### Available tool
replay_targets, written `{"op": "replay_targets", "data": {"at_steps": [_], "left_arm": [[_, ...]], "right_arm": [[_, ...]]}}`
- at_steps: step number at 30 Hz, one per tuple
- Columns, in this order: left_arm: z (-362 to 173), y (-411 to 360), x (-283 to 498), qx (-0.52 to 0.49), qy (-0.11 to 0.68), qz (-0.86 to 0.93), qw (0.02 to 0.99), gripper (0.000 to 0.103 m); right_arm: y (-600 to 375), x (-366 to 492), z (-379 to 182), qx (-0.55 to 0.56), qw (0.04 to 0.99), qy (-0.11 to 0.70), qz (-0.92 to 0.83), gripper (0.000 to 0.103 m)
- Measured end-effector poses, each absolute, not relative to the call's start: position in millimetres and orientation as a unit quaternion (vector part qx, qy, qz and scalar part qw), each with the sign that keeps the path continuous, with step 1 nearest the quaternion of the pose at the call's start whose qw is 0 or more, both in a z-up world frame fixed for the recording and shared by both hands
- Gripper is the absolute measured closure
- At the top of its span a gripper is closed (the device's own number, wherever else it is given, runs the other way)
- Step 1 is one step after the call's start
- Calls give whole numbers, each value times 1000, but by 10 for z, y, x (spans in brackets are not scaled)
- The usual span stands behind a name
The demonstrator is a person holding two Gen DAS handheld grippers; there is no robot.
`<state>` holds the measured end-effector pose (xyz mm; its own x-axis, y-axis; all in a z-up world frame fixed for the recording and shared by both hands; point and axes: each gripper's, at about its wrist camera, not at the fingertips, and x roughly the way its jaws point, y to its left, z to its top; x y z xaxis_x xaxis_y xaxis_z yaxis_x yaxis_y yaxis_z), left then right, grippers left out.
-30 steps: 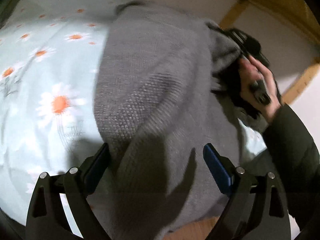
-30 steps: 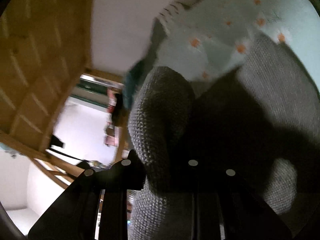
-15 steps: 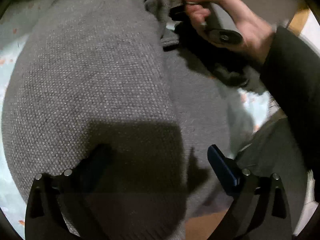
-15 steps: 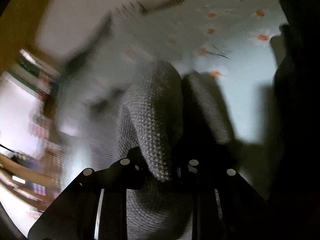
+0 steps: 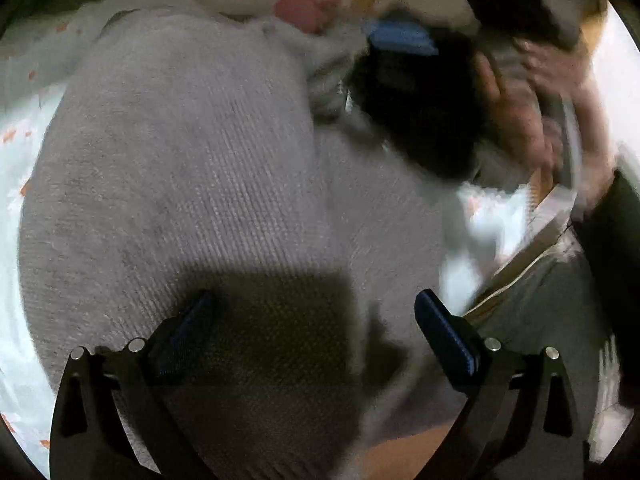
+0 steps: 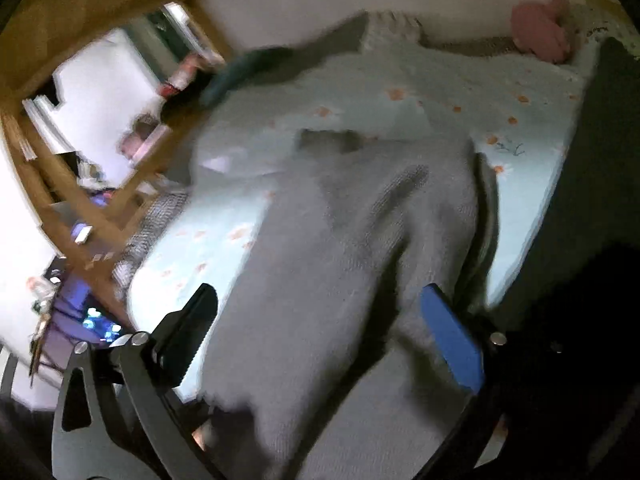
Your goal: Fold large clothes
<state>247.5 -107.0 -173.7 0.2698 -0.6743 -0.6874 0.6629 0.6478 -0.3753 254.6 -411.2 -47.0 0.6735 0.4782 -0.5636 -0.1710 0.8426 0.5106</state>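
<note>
Sweater (image 6: 320,264) now freed; right gripper (image 6: 332,320) jaws have spread apart.

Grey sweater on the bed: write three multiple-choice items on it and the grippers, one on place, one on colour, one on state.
1. Where does the grey knit sweater lie?
A. on the daisy-print bedsheet
B. on a wooden floor
C. in a basket

2. What colour is the pad on the right gripper finger?
A. red
B. blue
C. yellow

3. How do the left gripper jaws stand?
A. shut on the sweater
B. shut on nothing
C. open over the sweater

Answers: 1 A, pale flowered sheet shows around the knit. 2 B, the pad is plainly blue. 3 C, a wide gap separates the fingers, with knit below.
</note>
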Motion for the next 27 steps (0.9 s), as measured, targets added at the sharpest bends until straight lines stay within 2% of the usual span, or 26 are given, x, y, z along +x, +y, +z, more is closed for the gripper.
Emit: {"op": "replay_targets", "data": {"at_steps": [4, 7, 10, 12, 14, 16, 19, 21, 23, 27], "left_arm": [[-1136, -468, 2847, -85, 372, -390, 838, 6], [-1119, -452, 3313, -85, 405, -384, 825, 6], [-1366, -686, 3733, -54, 431, -361, 825, 6], [-1576, -712, 3905, -45, 430, -330, 839, 6], [-1779, -728, 4025, -45, 435, -326, 838, 6], [-1804, -719, 3949, -16, 403, -332, 852, 6], [-1839, -812, 3802, 85, 380, -329, 860, 6], [-1867, -761, 3827, 79, 377, -332, 861, 6], [-1859, -719, 3855, 78, 378, -332, 860, 6], [-1801, -956, 3717, 76, 383, -326, 861, 6]], "right_arm": [[-4006, 1952, -1170, 302, 851, 372, 215, 3], [-3640, 1743, -1694, 307, 822, 414, 243, 4], [-3331, 1528, -1674, 287, 858, 354, 238, 4], [-3087, 1442, -1637, 282, 858, 346, 255, 3], [-2702, 1379, -1580, 200, 862, 380, 270, 3], [-2470, 1238, -1425, 134, 858, 373, 328, 3], [-2732, 1097, -1351, 197, 846, 336, 365, 3], [-3011, 1149, -1516, 216, 865, 353, 283, 3], [-3254, 1269, -1862, 242, 850, 416, 217, 4], [-3107, 1306, -1894, 244, 849, 397, 250, 6]]}}
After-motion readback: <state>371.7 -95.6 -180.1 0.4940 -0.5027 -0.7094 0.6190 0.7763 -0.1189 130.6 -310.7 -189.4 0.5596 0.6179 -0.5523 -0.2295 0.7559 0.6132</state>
